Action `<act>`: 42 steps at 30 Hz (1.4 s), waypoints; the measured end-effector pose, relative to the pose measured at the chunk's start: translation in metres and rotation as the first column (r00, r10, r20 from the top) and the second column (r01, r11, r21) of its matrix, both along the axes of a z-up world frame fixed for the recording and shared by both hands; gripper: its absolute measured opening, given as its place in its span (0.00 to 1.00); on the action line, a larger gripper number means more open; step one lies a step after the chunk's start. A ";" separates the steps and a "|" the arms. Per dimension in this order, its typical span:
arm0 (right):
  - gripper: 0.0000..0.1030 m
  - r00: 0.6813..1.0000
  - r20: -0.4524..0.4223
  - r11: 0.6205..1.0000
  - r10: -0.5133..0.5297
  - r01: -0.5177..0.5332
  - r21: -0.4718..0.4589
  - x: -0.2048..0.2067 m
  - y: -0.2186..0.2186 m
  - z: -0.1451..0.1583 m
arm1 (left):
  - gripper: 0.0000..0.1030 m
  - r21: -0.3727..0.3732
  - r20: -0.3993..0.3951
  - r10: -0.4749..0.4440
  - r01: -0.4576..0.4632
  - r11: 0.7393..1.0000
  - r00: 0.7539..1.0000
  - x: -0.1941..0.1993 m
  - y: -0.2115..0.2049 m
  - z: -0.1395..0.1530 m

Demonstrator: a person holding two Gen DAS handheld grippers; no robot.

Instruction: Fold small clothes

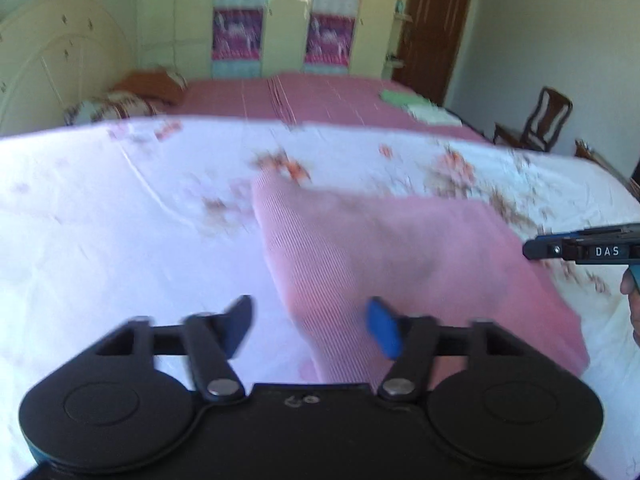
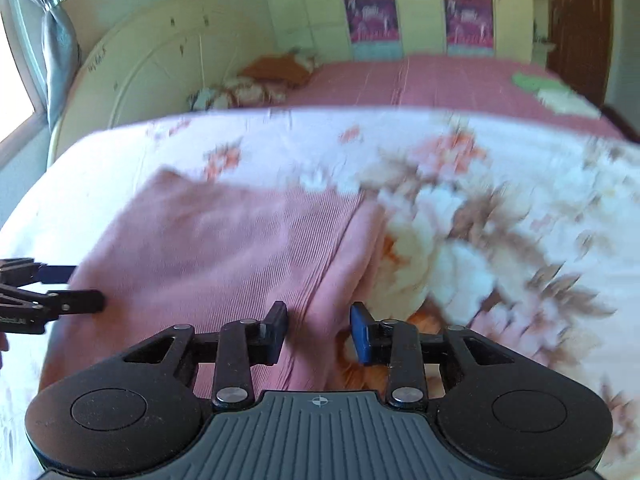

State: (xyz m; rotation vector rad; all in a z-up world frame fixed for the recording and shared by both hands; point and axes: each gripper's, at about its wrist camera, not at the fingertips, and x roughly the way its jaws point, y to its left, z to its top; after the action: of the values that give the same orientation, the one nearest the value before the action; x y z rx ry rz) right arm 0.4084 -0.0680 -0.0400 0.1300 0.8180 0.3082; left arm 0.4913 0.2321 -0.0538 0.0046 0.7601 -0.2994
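A pink ribbed garment (image 1: pixel 400 248) (image 2: pixel 224 248) lies partly folded on a white floral sheet (image 1: pixel 100 220) (image 2: pixel 500 200). My left gripper (image 1: pixel 312 328) hovers over the garment's near left edge. Its jaws stand apart and the cloth runs under the gap, with neither pad pressing on it. My right gripper (image 2: pixel 320 336) sits over the garment's folded right edge, also open, with the hem between its fingers but not pinched. The right gripper (image 1: pixel 532 249) enters the left wrist view from the right edge. The left gripper (image 2: pixel 86 288) shows at the left edge of the right wrist view. Both views are blurred.
Behind the floral sheet lies a bed with a pink spread (image 1: pixel 320 96). On it are folded green and white clothes (image 1: pixel 416 106) (image 2: pixel 548 90) and pillows (image 1: pixel 116 106) by a cream headboard (image 2: pixel 160 64). A wooden chair (image 1: pixel 536 120) stands at the right, near a brown door.
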 end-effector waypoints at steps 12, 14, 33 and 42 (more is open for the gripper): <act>0.07 0.992 -0.112 0.996 -0.056 0.048 -0.070 0.076 -0.002 -0.036 | 0.29 0.138 -0.054 -0.069 0.076 0.988 0.996 0.038 -0.042 -0.023; 0.07 0.993 -0.108 0.997 -0.051 0.043 -0.071 0.072 -0.005 -0.027 | 0.32 0.118 -0.030 -0.076 0.079 0.990 0.997 0.022 -0.036 -0.011; 0.04 0.984 -0.166 0.997 0.068 -0.062 0.039 -0.080 -0.002 -0.008 | 0.45 0.041 -0.113 0.011 -0.007 0.999 0.994 -0.087 -0.008 -0.030; 0.05 0.991 -0.127 0.996 0.039 -0.049 -0.077 -0.089 0.000 -0.004 | 0.48 0.078 -0.088 0.032 -0.025 0.997 0.996 -0.107 -0.016 -0.027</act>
State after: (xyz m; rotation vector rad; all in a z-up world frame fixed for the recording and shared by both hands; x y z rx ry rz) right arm 0.3197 -0.0675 -0.0436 0.0574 0.9578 0.3107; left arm 0.3846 0.2160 -0.0810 0.0537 0.8596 -0.2441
